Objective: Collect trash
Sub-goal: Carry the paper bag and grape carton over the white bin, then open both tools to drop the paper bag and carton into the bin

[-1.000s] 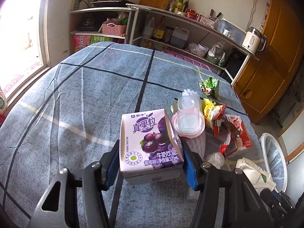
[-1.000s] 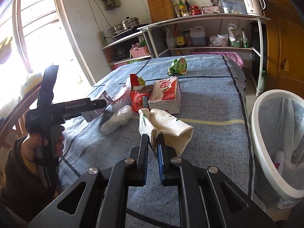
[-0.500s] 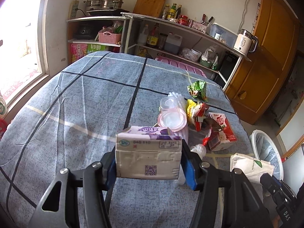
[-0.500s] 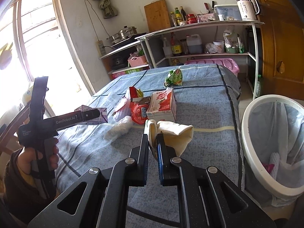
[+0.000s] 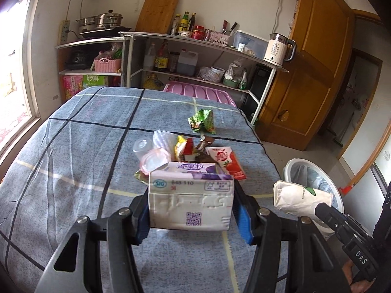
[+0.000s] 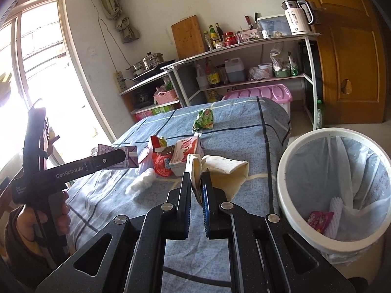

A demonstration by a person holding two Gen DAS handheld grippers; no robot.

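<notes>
The left gripper (image 5: 190,210) grasps a purple milk carton (image 5: 190,202) squarely between its pads, lifted above the table (image 5: 73,146). The right gripper (image 6: 196,190) is clenched on a cream paper bag (image 6: 227,173), left of the trash bin (image 6: 288,161).

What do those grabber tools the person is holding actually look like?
Both are matte black pistol-grip tools. The left gripper and right gripper each have two flat fingers lined with blue pads and silver rivets at the joints. White lettering reads "GenRobot.AI" along the left one's side. The left hand comes out of a dark brown sleeve.
</notes>
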